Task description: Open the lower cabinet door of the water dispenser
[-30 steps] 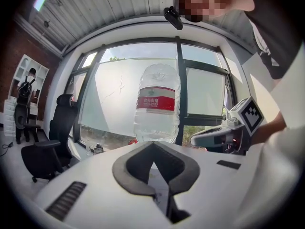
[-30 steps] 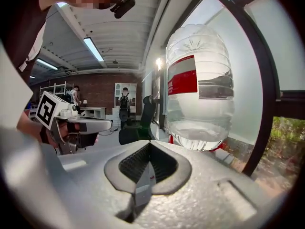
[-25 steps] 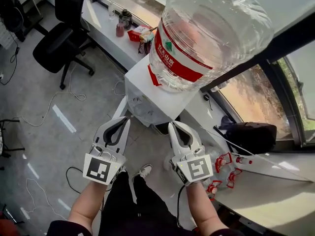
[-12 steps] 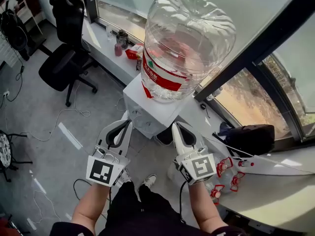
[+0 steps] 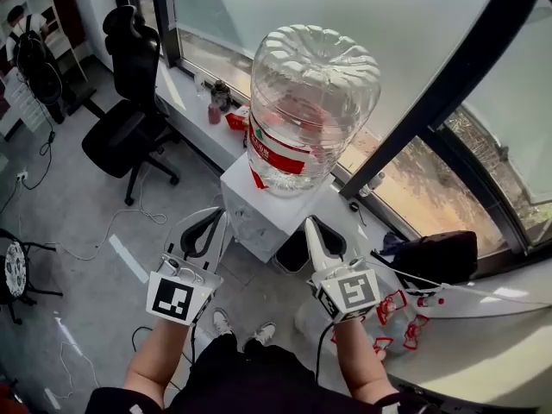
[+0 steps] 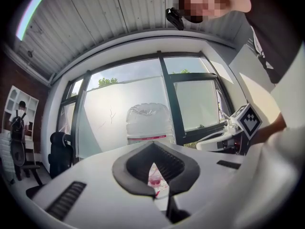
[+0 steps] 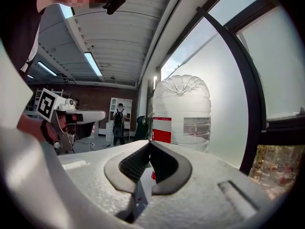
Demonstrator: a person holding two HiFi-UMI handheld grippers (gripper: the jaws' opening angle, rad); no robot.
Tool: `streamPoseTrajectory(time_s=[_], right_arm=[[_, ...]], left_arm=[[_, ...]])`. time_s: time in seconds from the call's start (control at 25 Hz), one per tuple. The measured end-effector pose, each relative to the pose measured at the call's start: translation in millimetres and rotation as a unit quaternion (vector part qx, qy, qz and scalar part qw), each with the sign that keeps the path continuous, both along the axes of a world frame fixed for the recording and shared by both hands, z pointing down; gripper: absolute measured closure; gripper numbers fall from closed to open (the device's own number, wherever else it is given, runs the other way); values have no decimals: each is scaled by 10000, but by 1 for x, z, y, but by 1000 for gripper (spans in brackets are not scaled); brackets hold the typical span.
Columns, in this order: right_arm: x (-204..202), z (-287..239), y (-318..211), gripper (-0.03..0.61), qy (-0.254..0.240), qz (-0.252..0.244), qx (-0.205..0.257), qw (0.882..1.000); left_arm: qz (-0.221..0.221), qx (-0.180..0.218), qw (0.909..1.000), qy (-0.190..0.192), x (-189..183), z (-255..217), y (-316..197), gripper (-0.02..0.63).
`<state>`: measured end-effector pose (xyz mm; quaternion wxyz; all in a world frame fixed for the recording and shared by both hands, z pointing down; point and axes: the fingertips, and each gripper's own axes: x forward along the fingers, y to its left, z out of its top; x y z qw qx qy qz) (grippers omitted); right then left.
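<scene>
Your left gripper [image 5: 222,216] and right gripper [image 5: 310,222] each have their fingers pressed together on nothing. They are held side by side, level, near the front of the white box-shaped water dispenser [image 5: 259,221]. A large clear plastic bottle with a red label [image 5: 310,102] stands on top of it. Its lower cabinet door cannot be made out from above.

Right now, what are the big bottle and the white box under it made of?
Bottle: probably clear plastic, shiny; you can see through it, and its top is ribbed. Box: white and smooth, maybe plastic or painted metal; the look doesn't tell which.
</scene>
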<state>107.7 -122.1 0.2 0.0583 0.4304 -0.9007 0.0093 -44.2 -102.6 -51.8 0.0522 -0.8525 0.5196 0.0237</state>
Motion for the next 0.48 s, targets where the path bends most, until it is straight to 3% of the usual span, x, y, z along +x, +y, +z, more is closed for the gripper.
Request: streamPoseTrajectory(time_s=[0.48], right_arm=[[42,-39,16,574,-82,359,329,9988]], left_arm=[[-257,356,9989,-153,-24,-40,22,607]])
